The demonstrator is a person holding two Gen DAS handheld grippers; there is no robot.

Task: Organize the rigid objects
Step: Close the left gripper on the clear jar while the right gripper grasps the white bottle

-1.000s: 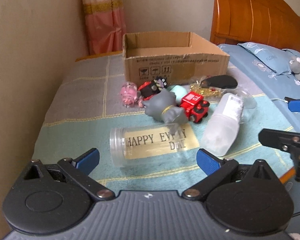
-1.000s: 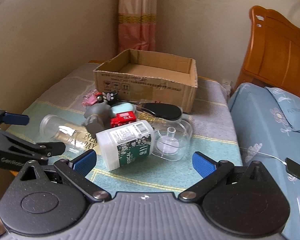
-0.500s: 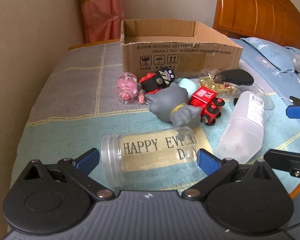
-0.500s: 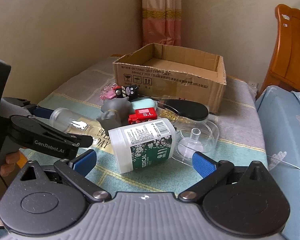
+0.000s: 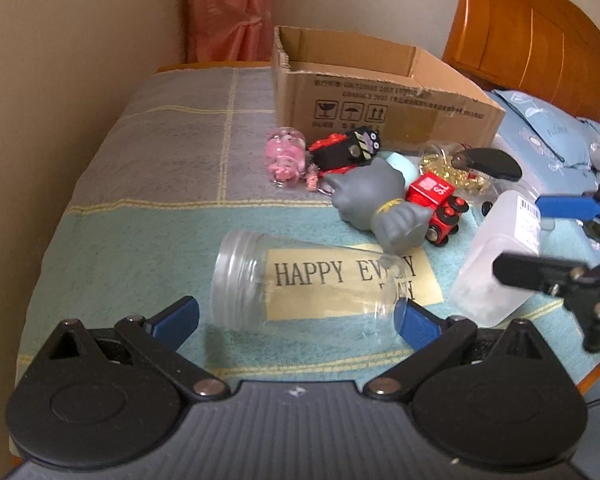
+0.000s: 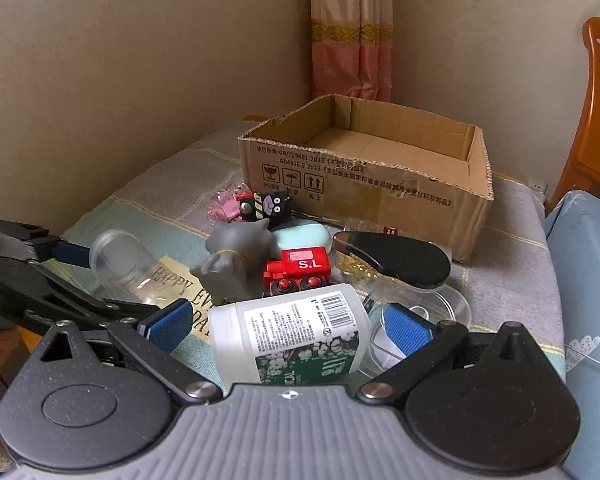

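Observation:
A clear jar (image 5: 312, 280) labelled HAPPY EVERY DAY lies on its side on the checked cloth. My left gripper (image 5: 296, 322) is open, and the jar's near side sits between its blue pads. A white bottle (image 6: 288, 336) with a green label lies on its side between the fingers of my open right gripper (image 6: 286, 326). Each gripper shows in the other's view: the right gripper (image 5: 552, 240) astride the bottle (image 5: 496, 264), the left gripper (image 6: 108, 280) by the jar (image 6: 120, 260). An open cardboard box (image 5: 380, 116) (image 6: 364, 184) stands behind the pile.
Between jar and box lie a grey toy figure (image 5: 380, 204), a red train (image 5: 436, 200), a pink pig globe (image 5: 286, 156), a black-and-red toy (image 5: 348, 148), a black oval object (image 6: 396, 256) and a clear dish (image 6: 440, 304). Wall left, bed with blue bedding right.
Both grippers have moved forward and lower. The jar now reaches in between the left fingers, and the bottle lies between the right fingers. Neither object has shifted.

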